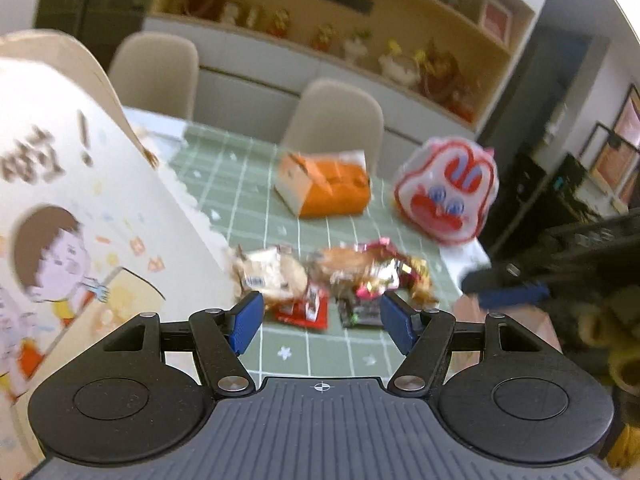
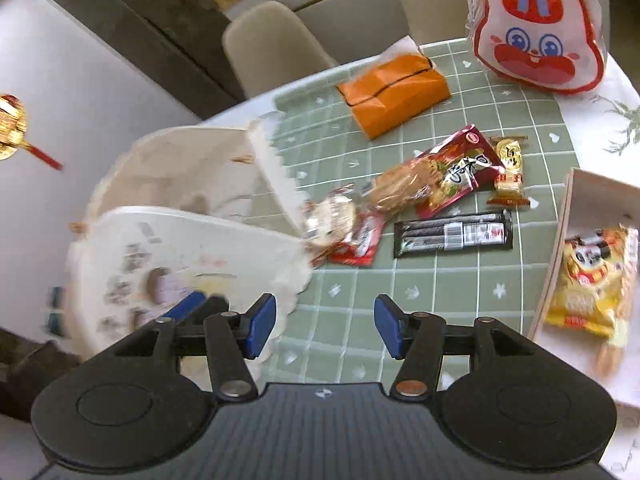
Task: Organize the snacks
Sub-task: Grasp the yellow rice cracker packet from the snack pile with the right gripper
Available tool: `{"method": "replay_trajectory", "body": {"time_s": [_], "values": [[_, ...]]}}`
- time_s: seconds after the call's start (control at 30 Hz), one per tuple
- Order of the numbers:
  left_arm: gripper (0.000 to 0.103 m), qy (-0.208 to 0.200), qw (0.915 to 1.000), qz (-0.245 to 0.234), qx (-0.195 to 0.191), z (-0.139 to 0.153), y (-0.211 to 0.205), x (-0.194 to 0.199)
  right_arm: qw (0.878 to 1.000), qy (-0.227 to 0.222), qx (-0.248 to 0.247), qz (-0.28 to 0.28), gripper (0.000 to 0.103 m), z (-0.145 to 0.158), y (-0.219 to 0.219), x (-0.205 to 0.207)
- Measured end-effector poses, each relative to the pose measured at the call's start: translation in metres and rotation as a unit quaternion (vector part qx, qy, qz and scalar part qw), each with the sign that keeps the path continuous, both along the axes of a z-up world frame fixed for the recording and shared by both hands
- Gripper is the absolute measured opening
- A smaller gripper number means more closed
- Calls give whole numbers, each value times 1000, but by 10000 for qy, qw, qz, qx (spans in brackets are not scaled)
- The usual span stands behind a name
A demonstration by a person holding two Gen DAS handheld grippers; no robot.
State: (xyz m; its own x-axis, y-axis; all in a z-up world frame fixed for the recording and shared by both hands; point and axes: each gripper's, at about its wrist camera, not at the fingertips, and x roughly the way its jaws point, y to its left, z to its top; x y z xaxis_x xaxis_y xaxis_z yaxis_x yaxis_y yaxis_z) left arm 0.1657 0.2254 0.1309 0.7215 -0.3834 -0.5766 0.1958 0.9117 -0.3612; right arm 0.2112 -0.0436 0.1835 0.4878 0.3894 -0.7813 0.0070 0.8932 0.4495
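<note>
A pile of wrapped snacks point(image 1: 340, 276) point(image 2: 420, 188) lies on the green checked tablecloth point(image 2: 440, 292). A long black packet point(image 2: 452, 234) lies beside the pile. My left gripper point(image 1: 322, 320) hovers just short of the pile, open, nothing between its pads. My right gripper point(image 2: 325, 328) is open and empty above the cloth, nearer than the snacks. At the right, a white box point(image 2: 592, 204) holds a yellow snack bag point(image 2: 592, 280). A tall cartoon-printed paper bag point(image 1: 100, 220) point(image 2: 180, 248) stands at the left.
An orange tissue box point(image 1: 328, 188) point(image 2: 396, 92) and a red-and-white rabbit-face bag point(image 1: 444, 192) point(image 2: 536, 28) sit at the far side of the table. Beige chairs point(image 1: 336, 120) point(image 2: 272, 48) stand behind it. A blue fingertip point(image 1: 508, 295) of the other gripper shows at the right.
</note>
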Motion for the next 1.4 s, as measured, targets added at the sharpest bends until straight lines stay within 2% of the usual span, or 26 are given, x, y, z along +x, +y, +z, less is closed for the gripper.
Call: {"method": "replay_trajectory", "body": {"time_s": [0.13,0.3,0.37,0.43,0.5,0.63,0.7,0.8,0.97,1.03,1.1,1.13,1.2,1.27,1.33,1.4], "values": [[70,288,9994,-47,-202,-26,-2,26,9948,-271,-940,-283,55,-24,4,30],[70,464,9987,-132,-180,-37,-6,42,9883,-380,-1441,-322,55,-56,-11,90],[70,502,9985,-225,-75,-41,-6,40,9829,-368,-1731,-512,55,-74,-18,118],[70,554,9981,-264,26,-47,-3,36,9817,-240,-1703,-814,55,-91,-32,143],[70,644,9975,-293,19,-53,-1,34,9836,-113,-1473,-1039,55,-108,-43,167],[70,830,9961,-281,-32,-65,3,35,9823,-48,-1583,-1004,55,-128,-45,211],[70,875,9958,-261,-52,-68,4,36,9828,208,-1477,-1092,55,-137,-48,227],[70,886,9956,-225,-188,-68,5,40,9865,373,-1292,-939,53,-142,-49,225],[70,809,9952,-176,-517,-70,-5,55,9897,489,-1314,287,53,-134,-26,173],[70,818,9948,-227,-570,-72,-13,61,9911,566,-1012,652,53,-131,-24,148],[70,837,9944,-371,-524,-75,-24,65,9896,707,-781,983,47,-124,-24,132],[70,838,9944,-439,-479,-76,-28,66,9903,638,-674,1029,47,-117,-28,125],[70,878,9939,-546,-384,-81,-38,67,9937,266,-814,720,47,-99,-44,121],[70,971,9927,-631,-344,-87,-44,68,9905,82,-1340,289,47,-91,-58,131],[70,1021,9919,-674,-355,-90,-47,68,9839,223,-1775,-58,47,-94,-70,149],[70,1022,9918,-678,-354,-90,-47,66,9831,523,-1740,-236,47,-106,-81,168]]}}
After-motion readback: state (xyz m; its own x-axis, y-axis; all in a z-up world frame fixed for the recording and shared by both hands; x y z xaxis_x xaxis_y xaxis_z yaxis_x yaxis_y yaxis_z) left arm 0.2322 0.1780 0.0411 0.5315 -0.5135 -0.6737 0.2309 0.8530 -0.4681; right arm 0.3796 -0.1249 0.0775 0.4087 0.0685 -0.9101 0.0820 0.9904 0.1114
